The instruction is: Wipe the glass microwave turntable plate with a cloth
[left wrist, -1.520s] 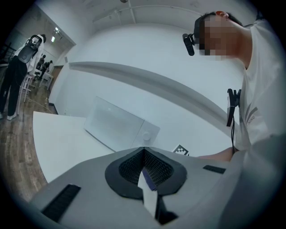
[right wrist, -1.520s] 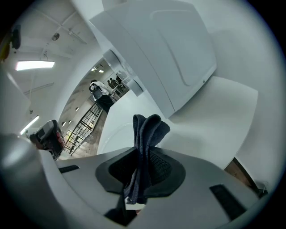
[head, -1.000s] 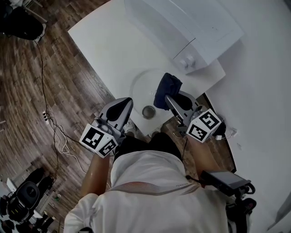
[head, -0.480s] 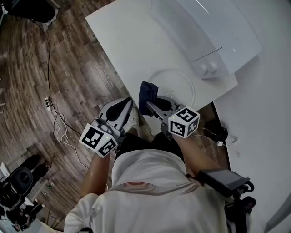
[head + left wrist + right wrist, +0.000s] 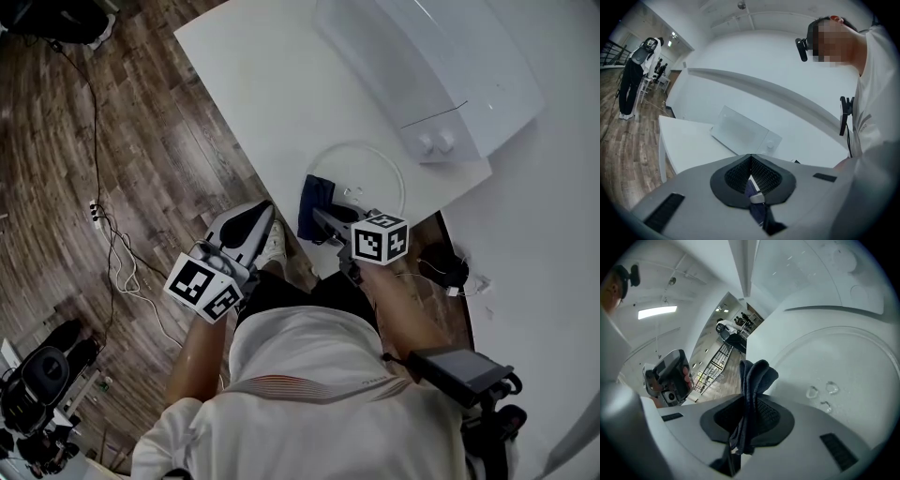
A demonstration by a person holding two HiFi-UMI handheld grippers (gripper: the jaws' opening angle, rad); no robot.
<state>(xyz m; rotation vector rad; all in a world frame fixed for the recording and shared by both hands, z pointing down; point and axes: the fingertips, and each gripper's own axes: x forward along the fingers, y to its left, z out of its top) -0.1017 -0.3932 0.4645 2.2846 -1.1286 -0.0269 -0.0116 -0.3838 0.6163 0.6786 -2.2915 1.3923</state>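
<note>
The clear glass turntable plate lies on the white table in front of the microwave. My right gripper is shut on a folded dark blue cloth, which sits at the plate's near left rim. In the right gripper view the cloth sticks up from between the jaws of the right gripper, with the plate and small bumps or drops just beyond. My left gripper hangs off the table's edge over the floor, left of the cloth. The left gripper has its pads together, holding nothing.
The microwave stands close behind the plate, near the table's right end. Wooden floor with cables lies left of the table. A black device hangs at my waist. A person stands far off across the room.
My right gripper has carried the cloth leftward across the plate to its near left rim. The left gripper has stayed in place.
</note>
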